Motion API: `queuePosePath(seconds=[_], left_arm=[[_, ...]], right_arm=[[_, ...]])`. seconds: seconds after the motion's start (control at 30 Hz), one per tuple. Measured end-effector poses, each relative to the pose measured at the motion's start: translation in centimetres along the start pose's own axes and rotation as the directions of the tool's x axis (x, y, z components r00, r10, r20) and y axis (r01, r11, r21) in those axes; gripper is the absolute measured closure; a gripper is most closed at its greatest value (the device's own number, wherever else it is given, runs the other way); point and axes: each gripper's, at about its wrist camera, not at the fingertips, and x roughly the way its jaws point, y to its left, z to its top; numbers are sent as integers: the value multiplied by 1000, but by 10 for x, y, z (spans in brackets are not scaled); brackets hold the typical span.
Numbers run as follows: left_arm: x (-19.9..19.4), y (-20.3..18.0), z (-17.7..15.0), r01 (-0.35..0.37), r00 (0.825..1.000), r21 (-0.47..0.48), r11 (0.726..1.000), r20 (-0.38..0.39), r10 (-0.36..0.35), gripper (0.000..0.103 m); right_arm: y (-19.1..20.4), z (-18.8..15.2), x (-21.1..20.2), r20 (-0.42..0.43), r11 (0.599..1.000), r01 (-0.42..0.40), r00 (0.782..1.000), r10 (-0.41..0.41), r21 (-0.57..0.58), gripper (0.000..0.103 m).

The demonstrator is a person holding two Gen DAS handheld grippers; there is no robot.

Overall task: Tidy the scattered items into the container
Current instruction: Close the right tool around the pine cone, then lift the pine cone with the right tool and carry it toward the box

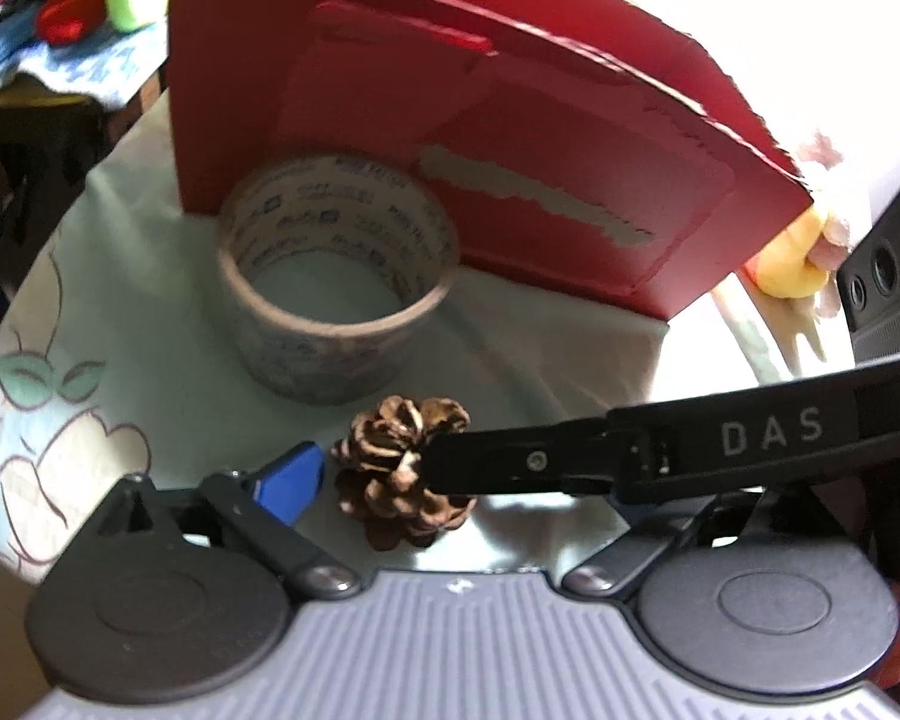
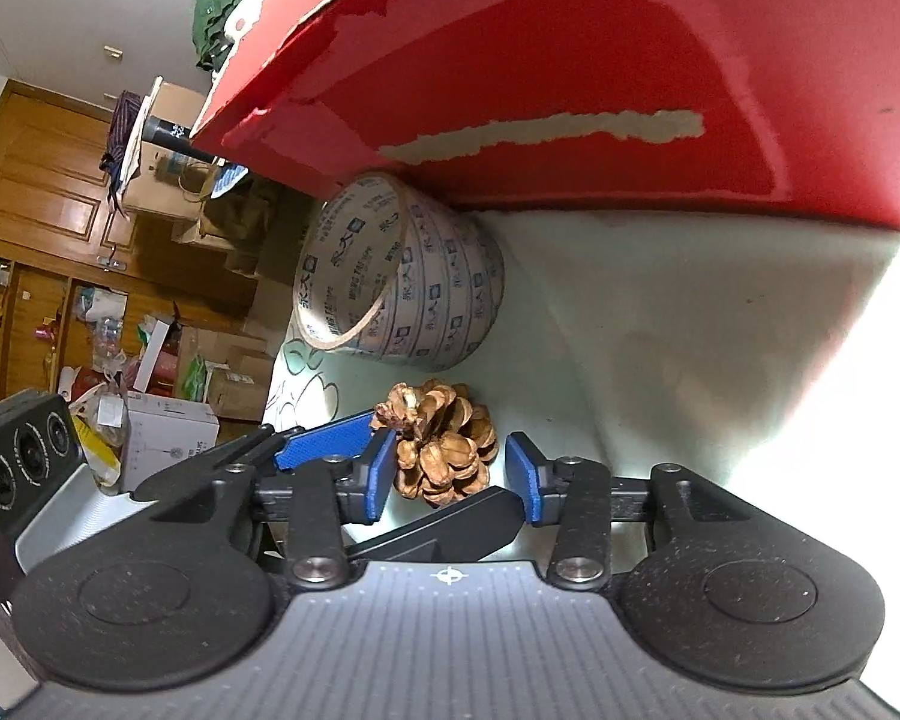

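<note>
A brown pine cone (image 1: 399,468) (image 2: 444,450) lies on the pale cloth in front of a roll of printed tape (image 1: 336,276) (image 2: 402,276). Behind both stands the red box (image 1: 480,138) (image 2: 600,60). My right gripper (image 2: 450,477) straddles the cone: its left blue pad (image 2: 378,474) touches the scales, while a thin gap remains at the right pad (image 2: 525,477). My left gripper (image 1: 456,489) stands wide open around the same cone, its blue pad (image 1: 288,483) clear of it. Its other finger is hidden behind the right gripper's black finger (image 1: 570,462).
The cloth's (image 1: 60,420) edge drops off on the left. A yellow soft toy (image 1: 792,258) sits beside the box's right corner. Beyond the table edge are cardboard boxes and floor clutter (image 2: 168,372). The left gripper's finger (image 2: 324,447) crosses close to my right gripper.
</note>
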Motion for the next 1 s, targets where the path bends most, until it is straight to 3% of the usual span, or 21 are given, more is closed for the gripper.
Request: queuePosePath(seconds=[0.23,0.37,0.53,0.57,0.63,0.8,1.0], left_arm=[[2,-7,2,29,999,6,1000,-15,-29,8],[11,-5,-2,-8,1000,-27,1000,-19,8,4],[8,-7,-4,-15,1000,-41,999,-15,14,13],[7,-7,-4,-2,1000,-48,999,-13,2,19],[4,-8,-5,16,1000,-60,998,-13,-17,22],[-1,-19,-9,47,999,-36,998,-4,-47,27],[-16,-49,-6,81,996,85,993,23,-83,27]], right_arm=[[-6,-4,-6,14,1000,-12,1000,11,26,59],[-2,-6,-4,32,1000,-3,999,4,-4,55],[-4,-4,-1,36,1000,-15,999,15,-1,56],[-5,-4,-2,34,1000,-18,999,18,-4,58],[-9,-4,-4,25,1000,-28,999,28,13,59],[-18,-6,-21,42,997,-59,998,57,44,62],[-18,-15,-61,127,998,-62,990,59,17,62]])
